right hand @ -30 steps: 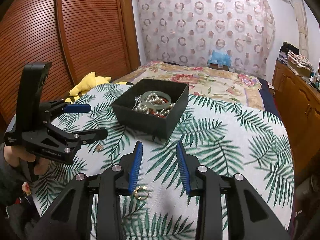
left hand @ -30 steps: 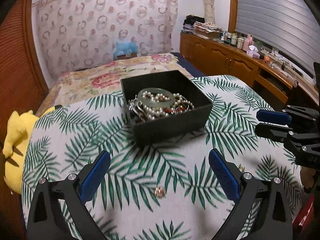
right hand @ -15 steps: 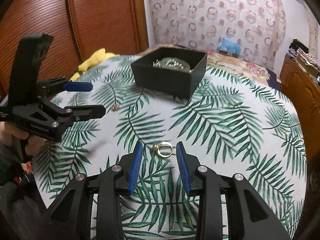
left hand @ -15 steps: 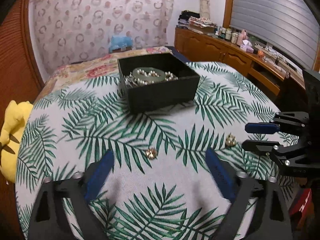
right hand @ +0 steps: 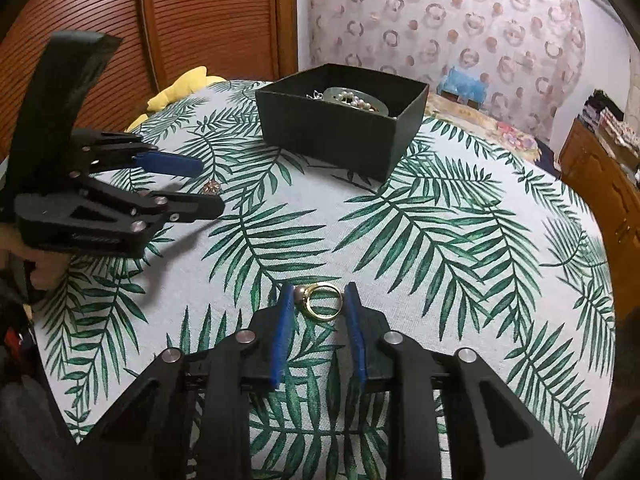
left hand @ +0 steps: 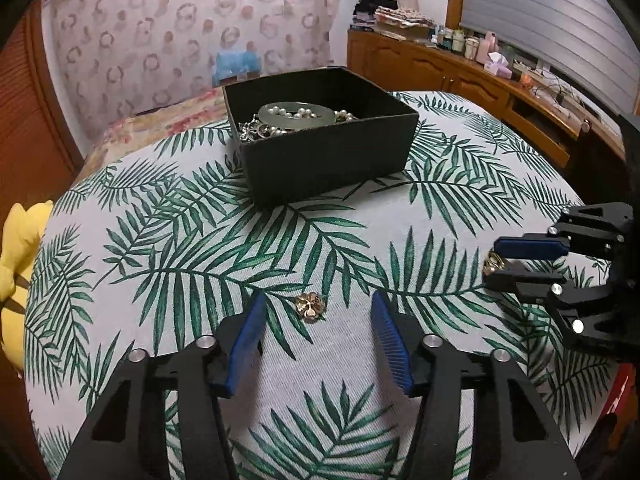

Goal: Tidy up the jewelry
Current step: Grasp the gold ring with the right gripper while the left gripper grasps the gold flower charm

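A black open box [left hand: 320, 148] holds pearls, a green bangle and other jewelry at the far side of the round table; it also shows in the right wrist view [right hand: 340, 120]. A small gold flower piece [left hand: 309, 306] lies on the cloth between the tips of my open left gripper [left hand: 318, 314]. A gold ring with a pearl [right hand: 322, 300] lies on the cloth between the tips of my right gripper [right hand: 318, 300], whose jaws stand close on either side of it. The ring [left hand: 493, 261] also shows in the left wrist view beside the right gripper [left hand: 508, 260].
The table wears a white cloth with green palm leaves [left hand: 200, 248]. A yellow plush toy [left hand: 20, 236] lies off its left edge. A wooden cabinet [left hand: 460, 76] runs along the right wall. A bed [right hand: 492, 124] lies behind the table.
Both grippers have dropped toward the cloth. The left jaws have narrowed around the gold flower piece. The right gripper has come forward so the ring sits between its tips.
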The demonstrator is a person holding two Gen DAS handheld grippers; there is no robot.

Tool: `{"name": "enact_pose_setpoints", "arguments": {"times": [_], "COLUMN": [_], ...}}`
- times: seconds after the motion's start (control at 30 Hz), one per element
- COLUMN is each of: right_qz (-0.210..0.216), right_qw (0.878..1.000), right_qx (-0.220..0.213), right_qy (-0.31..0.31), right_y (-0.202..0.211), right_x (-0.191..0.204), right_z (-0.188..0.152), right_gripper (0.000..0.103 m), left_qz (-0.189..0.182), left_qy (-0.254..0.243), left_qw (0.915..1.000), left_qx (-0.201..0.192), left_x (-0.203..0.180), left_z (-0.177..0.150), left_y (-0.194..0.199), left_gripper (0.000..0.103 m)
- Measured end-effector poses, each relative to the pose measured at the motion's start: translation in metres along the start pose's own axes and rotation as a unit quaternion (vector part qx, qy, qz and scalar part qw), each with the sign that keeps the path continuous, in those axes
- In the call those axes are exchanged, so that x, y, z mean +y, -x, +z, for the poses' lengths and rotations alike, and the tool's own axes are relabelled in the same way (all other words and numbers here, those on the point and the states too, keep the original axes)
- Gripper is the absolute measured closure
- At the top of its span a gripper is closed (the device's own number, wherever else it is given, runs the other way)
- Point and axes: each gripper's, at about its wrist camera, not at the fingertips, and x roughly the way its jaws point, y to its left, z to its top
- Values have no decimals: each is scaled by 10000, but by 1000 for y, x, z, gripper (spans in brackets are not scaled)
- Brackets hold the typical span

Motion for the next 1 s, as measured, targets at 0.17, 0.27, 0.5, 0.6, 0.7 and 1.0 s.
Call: {"name": "enact_pose_setpoints", "arguments": {"times": [0.17,0.27,0.5,0.6,0.7,1.0], "right_qz": [-3,33,81,60,36,-10], "right_qw": [10000,10000,9998,9996,9994,9974], "right_qx": [-17,-65,-202,-274,-352,-724], "right_qy": [-6,-20,-7,21,36,-21], "right_y": [2,4,12,16,20,30], "right_x": [0,0,2,2,0,-15], "right_z": [0,0,5,12,20,58], "right_gripper": [75,75,75,75,75,75], "left_qz": [46,68,48,44,40,92], "left_qy": [10,4,-9,20,16,-52], "left_qw": [10000,9999,9998,9995,9990,9964], "left_qx": [-42,-81,-170,-304,-443,-840], "left_x": [2,4,3,3,1,-1], "left_z": [0,-1,-3,0,6,30], "left_y": [-1,0,5,13,23,43], "left_gripper": [73,87,89,89,89,89]}}
